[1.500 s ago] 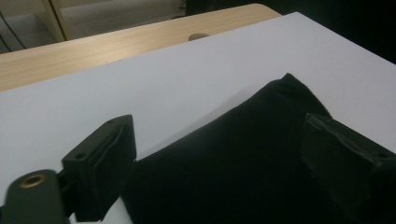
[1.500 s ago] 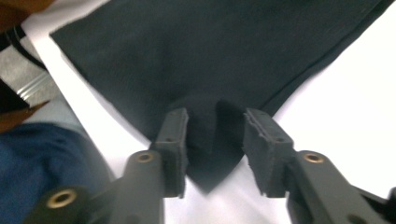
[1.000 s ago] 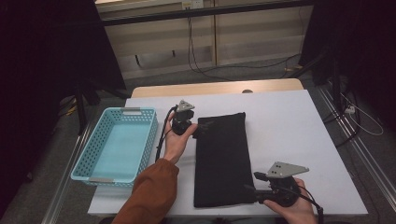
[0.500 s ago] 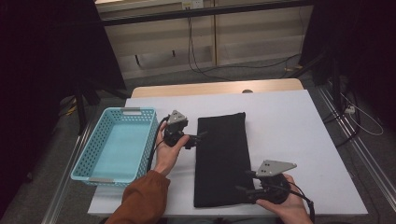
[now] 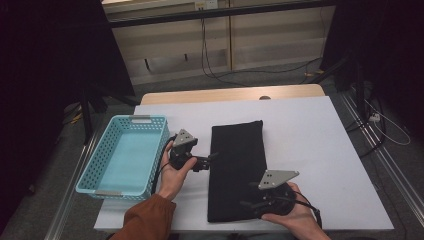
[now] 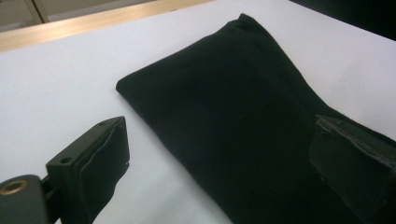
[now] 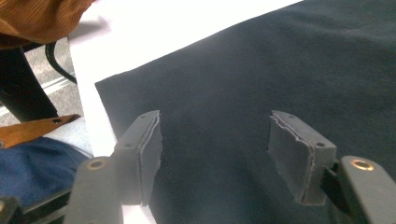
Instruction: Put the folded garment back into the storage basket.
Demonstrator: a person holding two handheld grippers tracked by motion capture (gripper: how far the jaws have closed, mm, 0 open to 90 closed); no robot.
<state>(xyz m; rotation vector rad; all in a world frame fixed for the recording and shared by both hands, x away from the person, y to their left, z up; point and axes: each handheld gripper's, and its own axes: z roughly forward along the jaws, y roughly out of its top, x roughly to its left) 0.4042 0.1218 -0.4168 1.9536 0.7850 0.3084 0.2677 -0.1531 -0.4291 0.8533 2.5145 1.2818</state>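
Observation:
A black folded cloth (image 5: 235,170) lies lengthwise in the middle of the white table (image 5: 310,145). My left gripper (image 5: 214,159) is held low at the cloth's left edge and points right at it. In the left gripper view the gripper (image 6: 224,172) stands wide open, with the cloth (image 6: 243,107) spread between and beyond its pads. My right gripper (image 5: 246,196) hovers over the cloth's near end, pointing left. Its jaws have just been opening. In the right gripper view the gripper (image 7: 219,154) is open, with the cloth (image 7: 261,79) beneath and nothing pinched.
An empty turquoise basket (image 5: 102,155) stands on the table's left part, close to my left hand. A wooden strip (image 5: 230,94) borders the far edge. Cables run over the floor (image 5: 280,75) behind the table. A rust-brown sleeve (image 5: 147,222) comes in at the near edge.
My left hand has drawn back toward the near side along the cloth's left edge. My right hand has slid left, from beside the cloth to over its near end.

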